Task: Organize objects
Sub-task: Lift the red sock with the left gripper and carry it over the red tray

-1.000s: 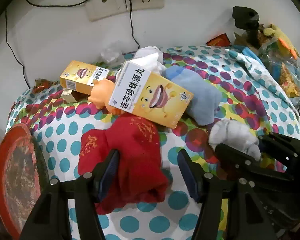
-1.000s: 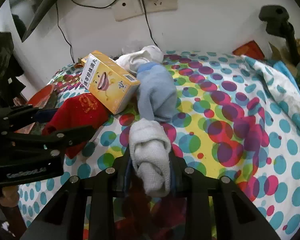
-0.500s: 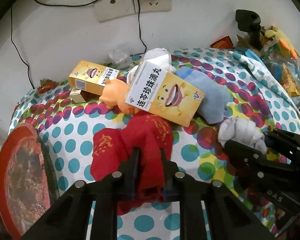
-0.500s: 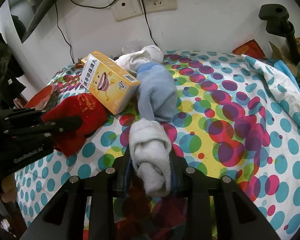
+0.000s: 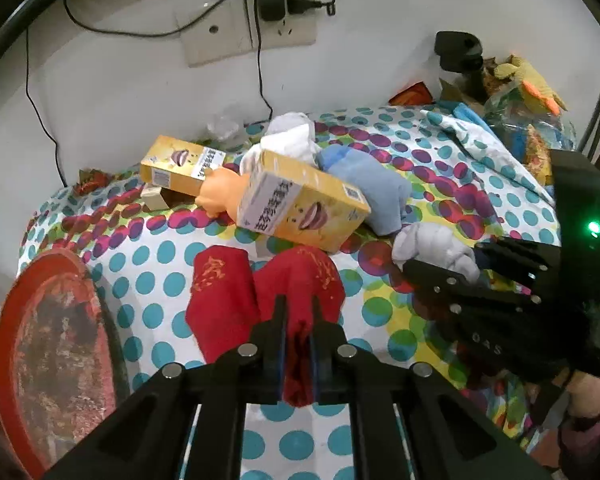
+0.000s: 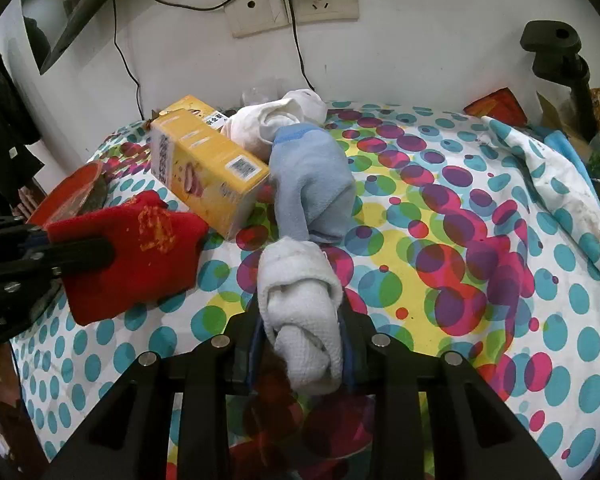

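Observation:
A red sock with gold print lies bunched on the polka-dot cloth. My left gripper has its jaws closing on a fold of it, and the pads pinch the fabric. From the right wrist view the red sock hangs lifted at the left gripper. My right gripper is shut on a rolled white sock. The left wrist view shows that white sock at the right. A blue sock lies just beyond it.
A yellow box lies slantwise behind the red sock, over an orange toy. A second yellow box and a white sock sit near the wall. A red round tray is at the left edge. Clutter fills the far right.
My left gripper's jaws went from wide open around the red sock to shut on it, and the sock has bunched and risen a little. The right gripper kept still with the white sock.

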Available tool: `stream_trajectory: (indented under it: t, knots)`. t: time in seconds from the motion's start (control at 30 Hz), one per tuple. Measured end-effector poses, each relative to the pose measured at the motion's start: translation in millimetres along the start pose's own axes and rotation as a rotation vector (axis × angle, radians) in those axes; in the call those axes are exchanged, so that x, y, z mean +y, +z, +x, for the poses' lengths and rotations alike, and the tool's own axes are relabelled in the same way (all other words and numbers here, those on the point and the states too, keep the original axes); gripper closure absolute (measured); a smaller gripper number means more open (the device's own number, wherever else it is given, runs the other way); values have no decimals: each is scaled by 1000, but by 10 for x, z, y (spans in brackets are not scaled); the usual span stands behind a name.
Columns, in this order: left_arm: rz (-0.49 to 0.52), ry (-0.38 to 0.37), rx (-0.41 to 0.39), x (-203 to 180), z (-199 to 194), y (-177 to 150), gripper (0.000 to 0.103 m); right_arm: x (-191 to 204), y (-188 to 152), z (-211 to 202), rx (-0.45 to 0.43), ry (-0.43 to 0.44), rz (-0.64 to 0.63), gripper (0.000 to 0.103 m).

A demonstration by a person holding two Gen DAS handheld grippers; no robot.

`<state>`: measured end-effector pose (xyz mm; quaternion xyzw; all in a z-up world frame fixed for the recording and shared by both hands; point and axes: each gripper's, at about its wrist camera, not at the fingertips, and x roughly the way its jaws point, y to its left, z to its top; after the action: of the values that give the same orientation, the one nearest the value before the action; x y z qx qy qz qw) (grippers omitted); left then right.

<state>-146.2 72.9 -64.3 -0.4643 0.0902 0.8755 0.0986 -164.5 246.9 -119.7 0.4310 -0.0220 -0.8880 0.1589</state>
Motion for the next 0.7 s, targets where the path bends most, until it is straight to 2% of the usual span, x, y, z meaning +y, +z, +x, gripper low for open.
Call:
stream_trajectory:
  t: [0.4, 0.7]
  knots:
    - [50, -15, -12, -94, -202, -66, 98, -10, 17, 5, 2, -5, -4, 74]
    - [15, -22, -27, 13, -367, -55, 98, 10, 18, 4, 3, -5, -8, 74]
